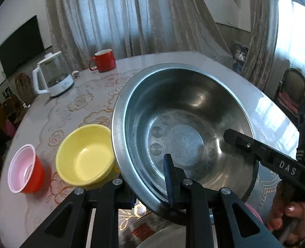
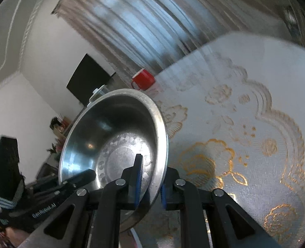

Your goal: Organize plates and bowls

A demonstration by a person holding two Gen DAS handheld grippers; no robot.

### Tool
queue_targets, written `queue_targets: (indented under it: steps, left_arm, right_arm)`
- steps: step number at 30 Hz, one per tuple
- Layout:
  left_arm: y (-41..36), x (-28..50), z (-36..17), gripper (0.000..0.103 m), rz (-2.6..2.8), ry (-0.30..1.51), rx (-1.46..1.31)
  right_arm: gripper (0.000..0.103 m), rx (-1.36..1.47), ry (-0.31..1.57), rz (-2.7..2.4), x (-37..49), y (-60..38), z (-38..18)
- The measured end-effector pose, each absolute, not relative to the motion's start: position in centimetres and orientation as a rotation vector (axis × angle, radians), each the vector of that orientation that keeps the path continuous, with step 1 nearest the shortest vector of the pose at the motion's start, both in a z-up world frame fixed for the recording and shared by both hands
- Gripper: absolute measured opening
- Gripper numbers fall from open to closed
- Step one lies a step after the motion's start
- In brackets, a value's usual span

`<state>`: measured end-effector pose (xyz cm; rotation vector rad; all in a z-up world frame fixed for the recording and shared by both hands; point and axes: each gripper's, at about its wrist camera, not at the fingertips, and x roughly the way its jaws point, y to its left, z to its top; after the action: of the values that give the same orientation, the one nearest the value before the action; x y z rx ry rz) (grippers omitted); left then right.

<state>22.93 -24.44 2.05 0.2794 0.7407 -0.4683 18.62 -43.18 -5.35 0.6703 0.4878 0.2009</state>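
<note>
A large steel bowl (image 1: 183,128) is held tilted above the table by both grippers. My left gripper (image 1: 150,188) is shut on its near rim, one blue-padded finger (image 1: 170,181) inside the bowl. My right gripper (image 2: 150,186) is shut on the rim of the same bowl (image 2: 115,136), one finger (image 2: 138,177) inside and the other outside; it also shows in the left wrist view (image 1: 256,146) at the bowl's right side. A yellow bowl (image 1: 85,155) and a red cup with pink inside (image 1: 25,168) stand on the table to the left.
A glass kettle on a white base (image 1: 53,76) and a red mug (image 1: 103,60) stand at the far side of the round table with its floral cloth (image 2: 245,124). A plate edge with a red pattern (image 1: 148,229) lies below the bowl.
</note>
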Motion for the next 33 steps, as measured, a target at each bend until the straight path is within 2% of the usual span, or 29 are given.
queue_targets:
  steps: [8, 17, 33]
  left_arm:
    - [-21.7, 20.7, 3.2, 0.022, -0.457, 0.682, 0.227]
    - [-19.7, 18.1, 3.8, 0.022, -0.486, 0.658, 0.183]
    - [-14.1, 12.6, 4.1, 0.022, -0.462, 0.647, 0.102]
  right_arm:
    - [0.014, 0.549, 0.355, 0.271, 17.4, -41.2, -3.1]
    - [0.014, 0.474, 0.296, 0.364, 15.9, -40.3, -1.2]
    - [0.014, 0.452, 0.424, 0.282, 10.0, -34.9, 0.8]
